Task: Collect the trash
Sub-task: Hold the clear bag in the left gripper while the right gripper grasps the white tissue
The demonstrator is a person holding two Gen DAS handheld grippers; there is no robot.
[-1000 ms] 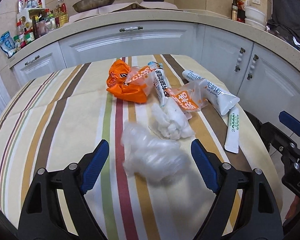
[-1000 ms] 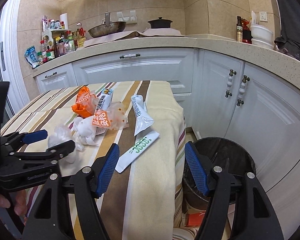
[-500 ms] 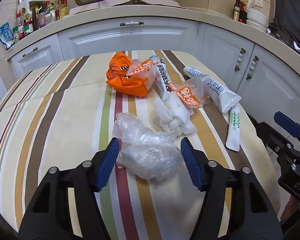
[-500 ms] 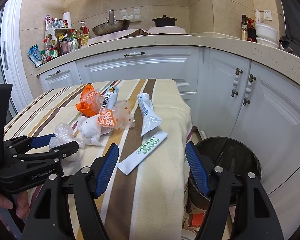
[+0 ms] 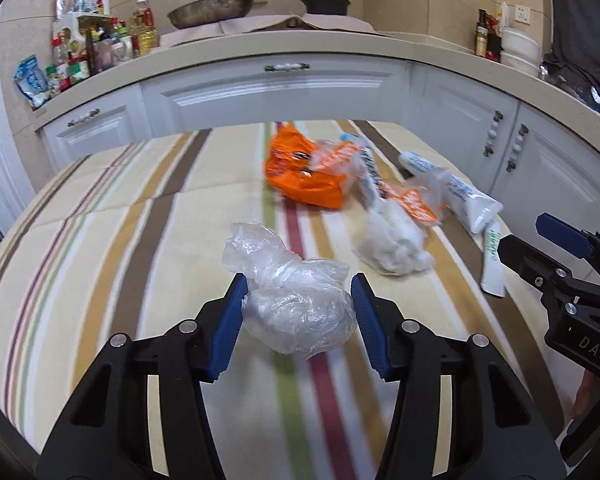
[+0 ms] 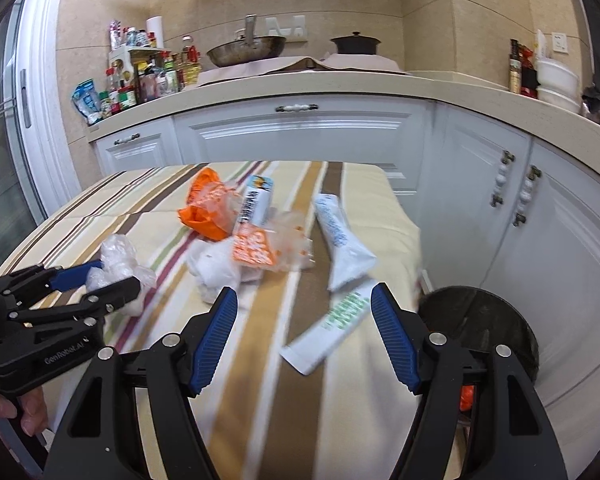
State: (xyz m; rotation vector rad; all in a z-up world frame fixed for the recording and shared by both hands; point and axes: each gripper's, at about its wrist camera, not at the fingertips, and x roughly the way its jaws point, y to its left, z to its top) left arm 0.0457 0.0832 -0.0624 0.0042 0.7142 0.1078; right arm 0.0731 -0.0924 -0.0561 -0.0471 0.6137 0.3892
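Left tool [image 5: 298, 312] first: its blue pads have just been closing, and they now press both flanks of the crumpled clear plastic bag [image 5: 296, 312], which bulges between them, clamped low on its fat end while a loose tail sticks up beyond the tips. By the look of it, it's feather-light, soft and slick; it should squash rather than resist, so a bite across the thick wad seems safer than the thin tail, which could slide free.

Right tool [image 6: 304, 330]: jaws wide apart, nothing between them, hovering above the green-lettered white tube [image 6: 332, 326] that lies just ahead on the striped tabletop [image 6: 380, 420]. That tube looks flat and limp, best pinched across its width.

Further out sit the white tissue wad [image 5: 396, 248], the orange wrappers [image 5: 304, 176] and a bigger white tube [image 5: 456, 192].

Only the right wrist view catches the dark trash bin [image 6: 484, 328] beside the tabletop's edge; only the left view shows the pads meeting the bag.
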